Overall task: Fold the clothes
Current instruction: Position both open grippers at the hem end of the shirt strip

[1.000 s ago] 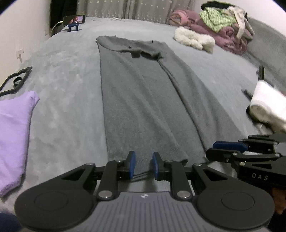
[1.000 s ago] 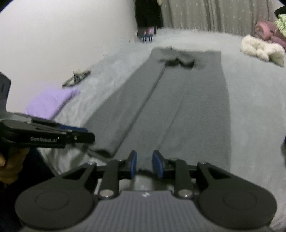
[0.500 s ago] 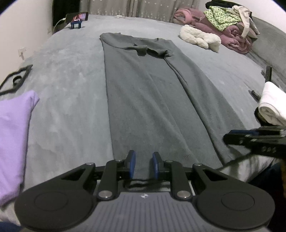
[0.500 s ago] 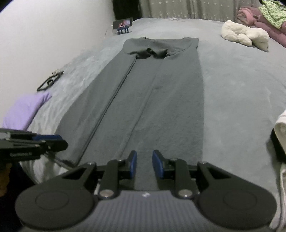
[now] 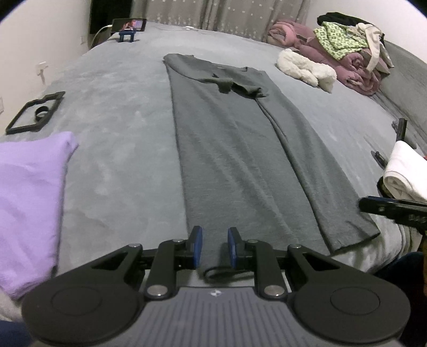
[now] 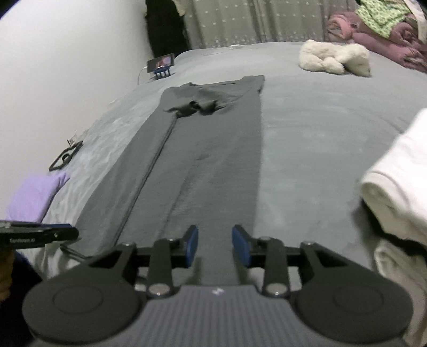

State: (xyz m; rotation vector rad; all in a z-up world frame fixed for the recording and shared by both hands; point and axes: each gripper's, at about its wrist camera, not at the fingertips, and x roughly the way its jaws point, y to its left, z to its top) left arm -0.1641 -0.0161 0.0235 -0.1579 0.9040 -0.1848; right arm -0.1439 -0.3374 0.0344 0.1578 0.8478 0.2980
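Observation:
A long dark grey garment [image 5: 234, 149] lies flat and lengthwise on the grey bed [image 5: 120, 106], one side folded over along a seam. My left gripper [image 5: 214, 247] hovers at the near hem, open, with a small gap and nothing pinched. My right gripper [image 6: 214, 245] stands over the same garment [image 6: 208, 160] near its right hem, pads wider apart and empty. Each gripper shows in the other's view: the right gripper [image 5: 395, 211] at the right edge, the left gripper [image 6: 40, 233] at the left edge.
A purple cloth [image 5: 26, 202] lies near left and a folded white cloth [image 6: 400, 181] near right. Farther off are a white fluffy item [image 5: 307, 69], a pile of clothes [image 5: 347, 53], a phone on a stand [image 5: 129, 25] and a black frame [image 5: 34, 112]. The wall runs along the left.
The two grippers have moved apart along the near hem, the right one going right. The right gripper's pads have spread wider. The garment lies as before.

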